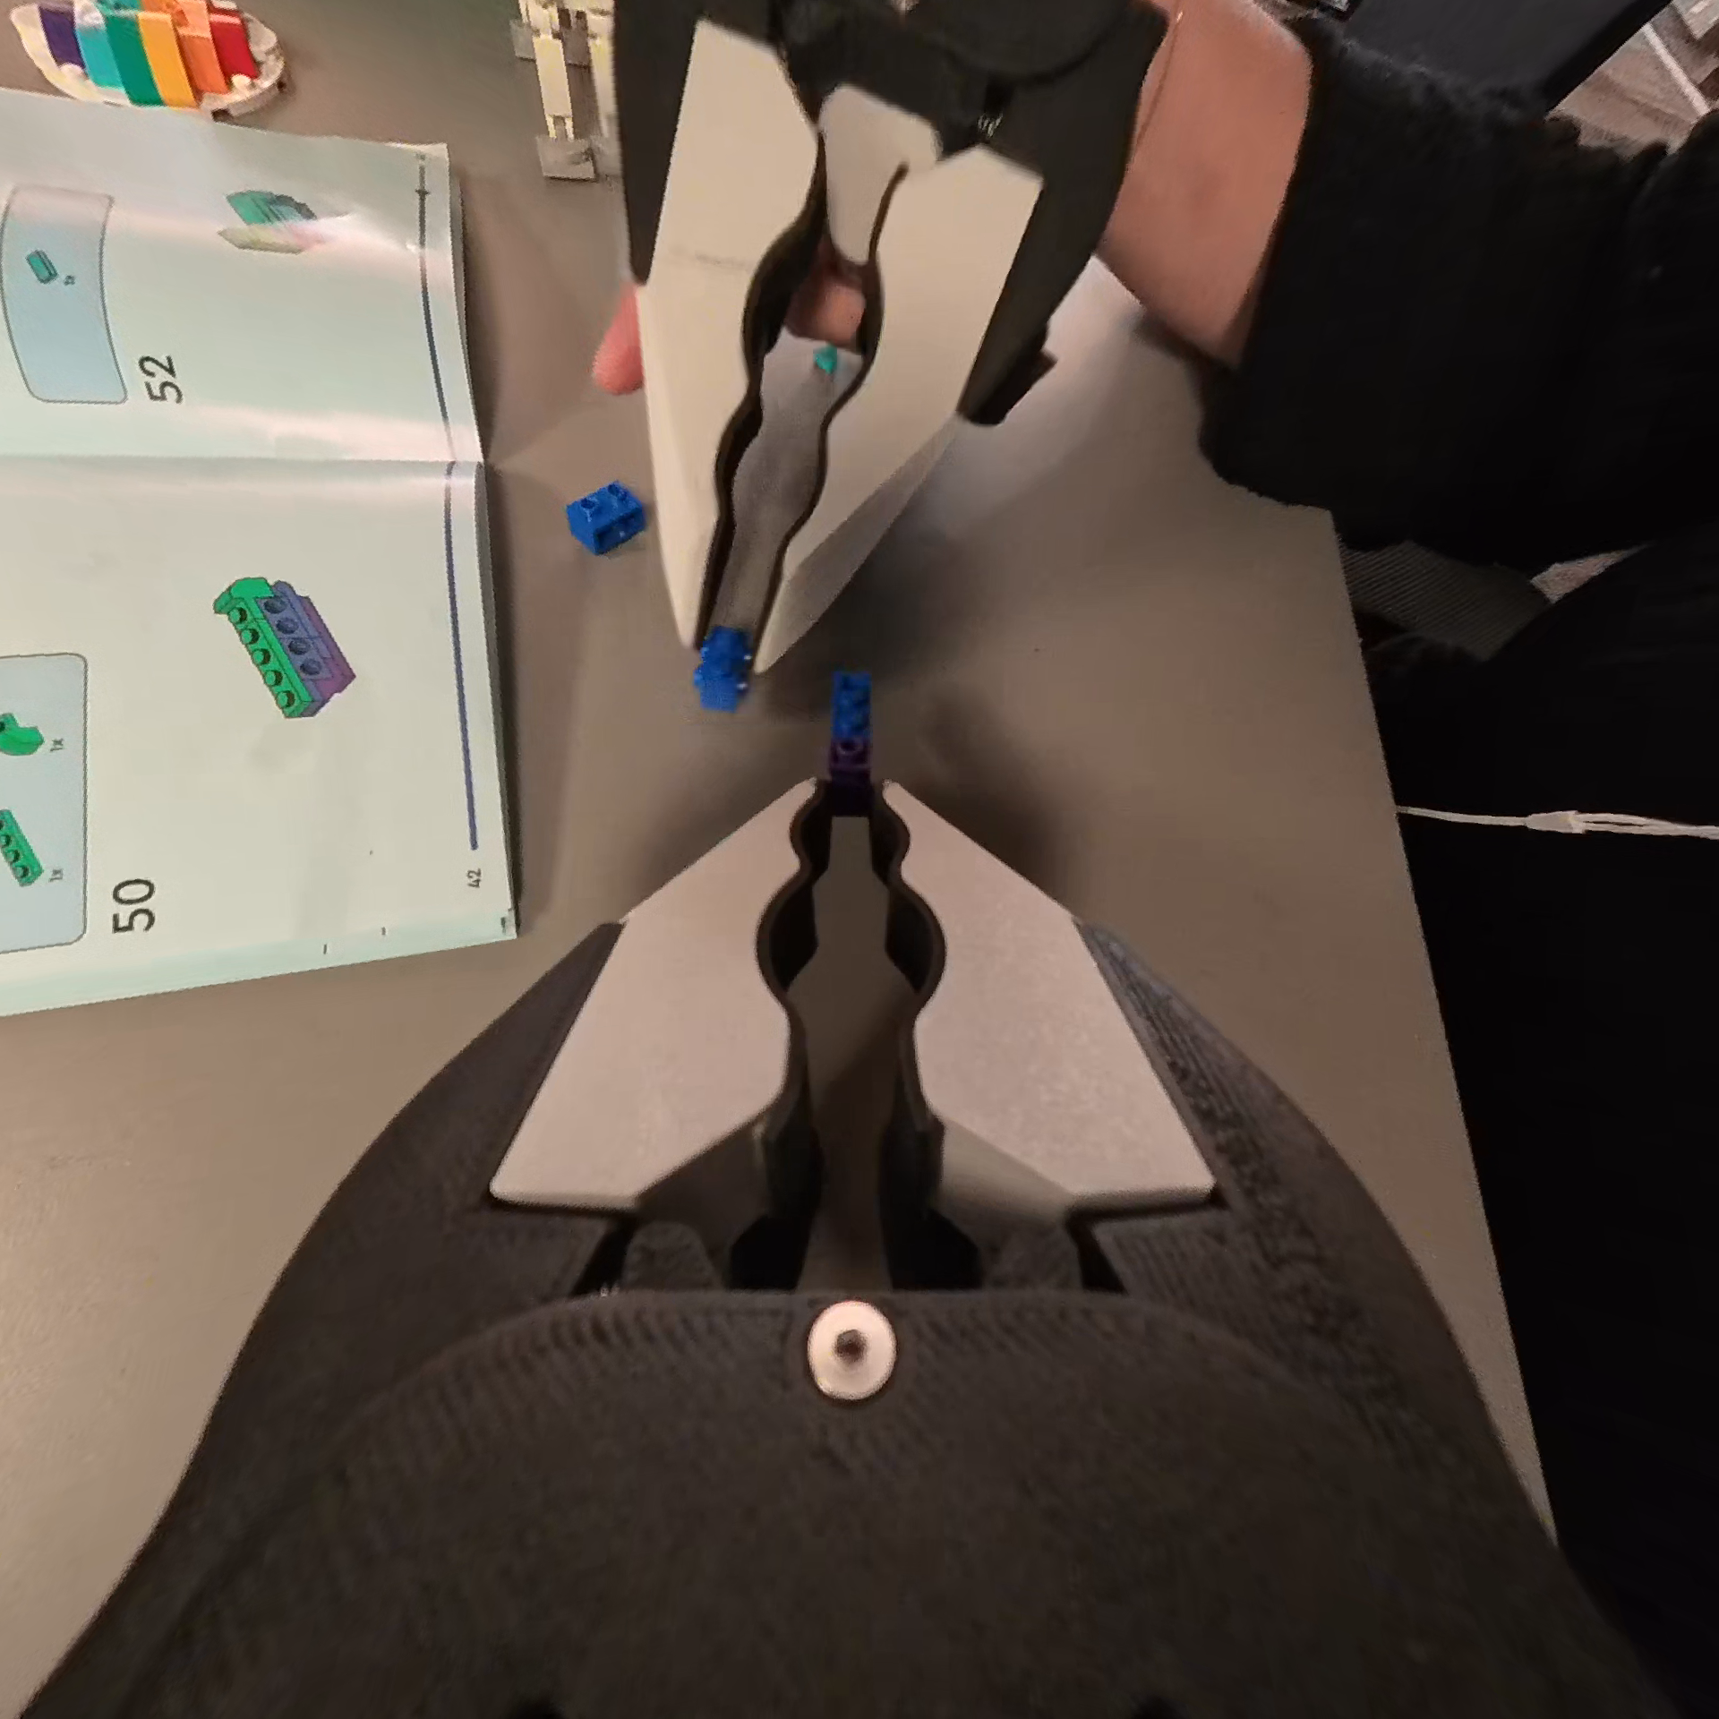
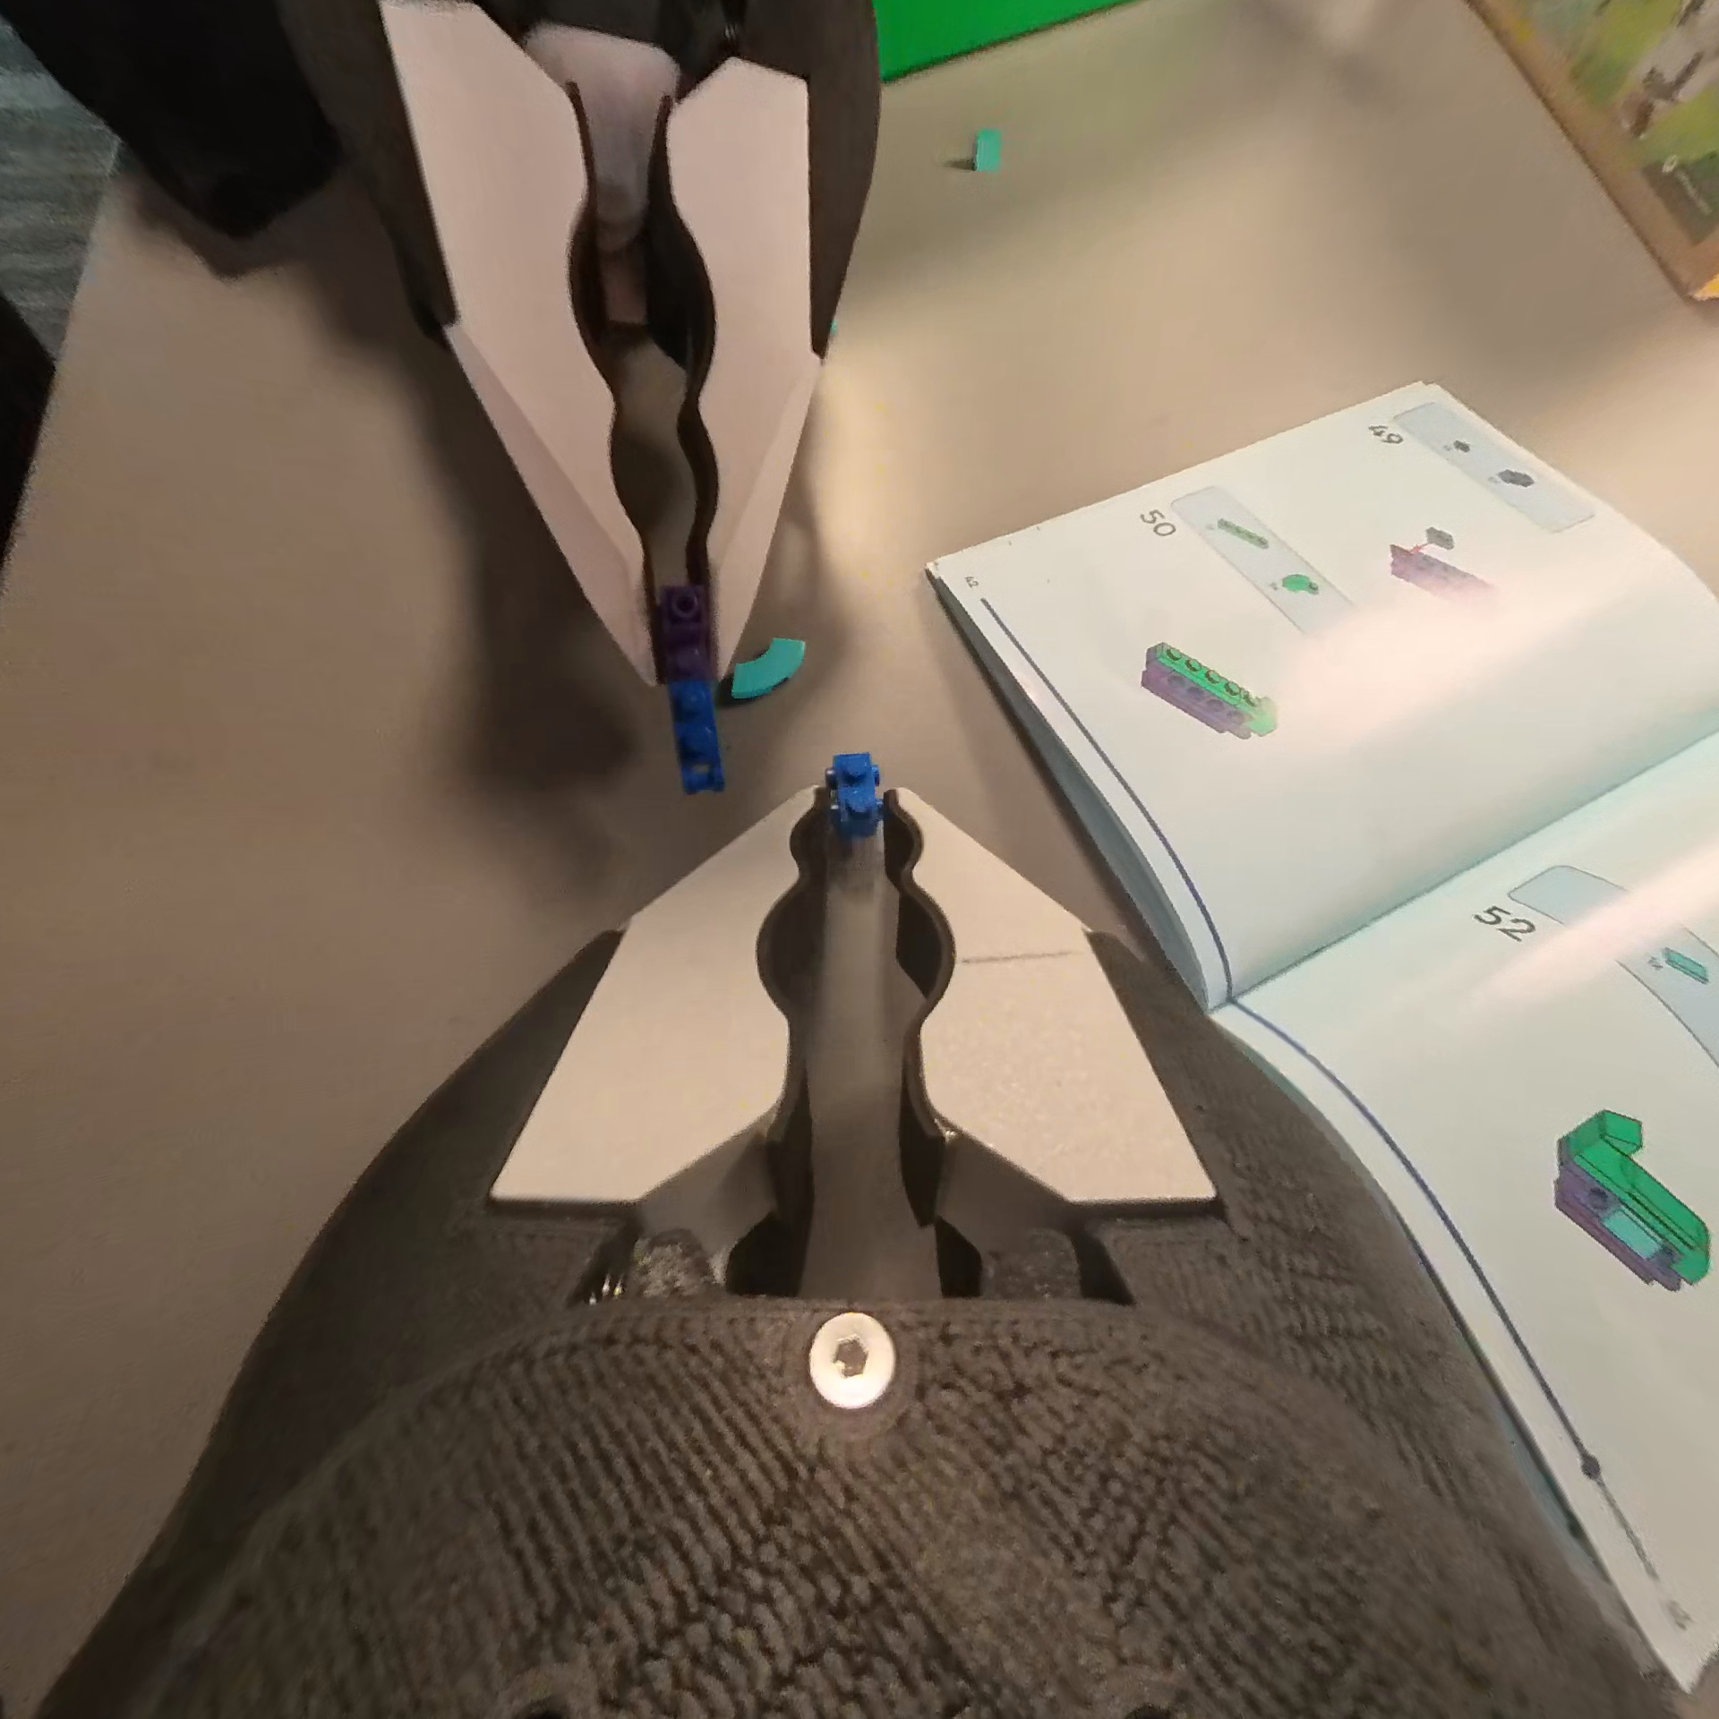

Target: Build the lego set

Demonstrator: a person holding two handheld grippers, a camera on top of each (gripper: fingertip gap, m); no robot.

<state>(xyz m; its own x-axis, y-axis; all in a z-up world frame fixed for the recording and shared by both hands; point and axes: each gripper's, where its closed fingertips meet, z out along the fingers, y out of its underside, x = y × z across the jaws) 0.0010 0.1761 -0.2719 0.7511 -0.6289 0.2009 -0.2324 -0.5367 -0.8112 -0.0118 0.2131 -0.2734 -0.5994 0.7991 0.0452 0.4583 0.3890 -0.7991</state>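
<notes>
My left gripper (image 1: pixel 848 791) is shut on a purple and blue brick stack (image 1: pixel 850 735), purple end in the tips, blue end sticking out. It also shows in the right wrist view (image 2: pixel 690 688), held by the left gripper (image 2: pixel 684 642). My right gripper (image 2: pixel 856 809) is shut on a small blue brick (image 2: pixel 854 795). In the left wrist view the right gripper (image 1: pixel 730 646) holds that blue brick (image 1: pixel 723 668) just left of the stack, a small gap apart. Both are above the grey table (image 1: pixel 1070 651).
An open instruction booklet (image 1: pixel 233 558) lies left; it shows in the right wrist view (image 2: pixel 1349 744). A loose blue brick (image 1: pixel 606 521) and a teal piece (image 1: pixel 826 358) lie on the table. A teal curved piece (image 2: pixel 767 674) and another teal piece (image 2: pixel 986 149) lie beyond. A multicoloured build (image 1: pixel 149 51) stands far left. Across from one pair of fingers to the other is roughly 5 centimetres.
</notes>
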